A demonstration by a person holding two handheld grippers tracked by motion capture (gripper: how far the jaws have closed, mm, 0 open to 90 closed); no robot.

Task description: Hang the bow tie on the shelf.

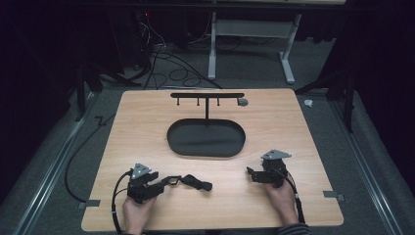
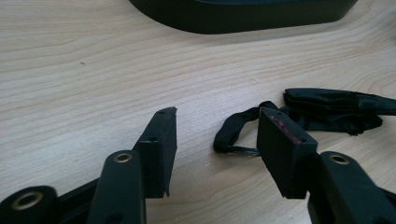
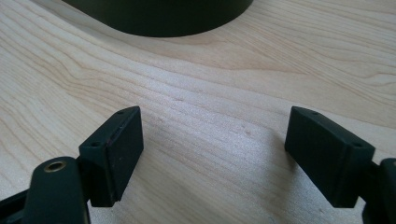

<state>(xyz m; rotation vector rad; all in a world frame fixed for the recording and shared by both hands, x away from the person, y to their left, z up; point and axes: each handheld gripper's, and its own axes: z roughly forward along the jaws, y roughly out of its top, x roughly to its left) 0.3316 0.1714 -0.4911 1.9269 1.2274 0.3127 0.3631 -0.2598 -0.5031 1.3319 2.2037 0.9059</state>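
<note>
A: The left gripper point(image 2: 217, 133) sits low over the table point(image 1: 274, 122), jaws apart, nothing pressed between them. The strap's point(image 2: 327, 108) loop end lies in the gap, beside the right-hand pad.

B: So not gripped?

A: No, the pads are clear of it. From above, the strap lies on the near side of the table, just ahead of that gripper, stretching toward the middle.

B: How will it handle, you think?

A: Soft and light, I'd guess. It looks like black webbing, folded into a thicker bundle at the far end, with a thin loop and what may be a small metal ring at the near end. It'll flop and trail when lifted, not slip.

B: Where would you take it?

A: On the loop, near the ring, so it could go over a peg. The bundle is the surer bite, though.

B: And the right gripper point(image 3: 212, 140)?

A: Wide open over bare wood, well apart from the strap. Beyond both sits the tray point(image 1: 205, 152), with the peg rack point(image 1: 207, 95) rising behind it
</note>
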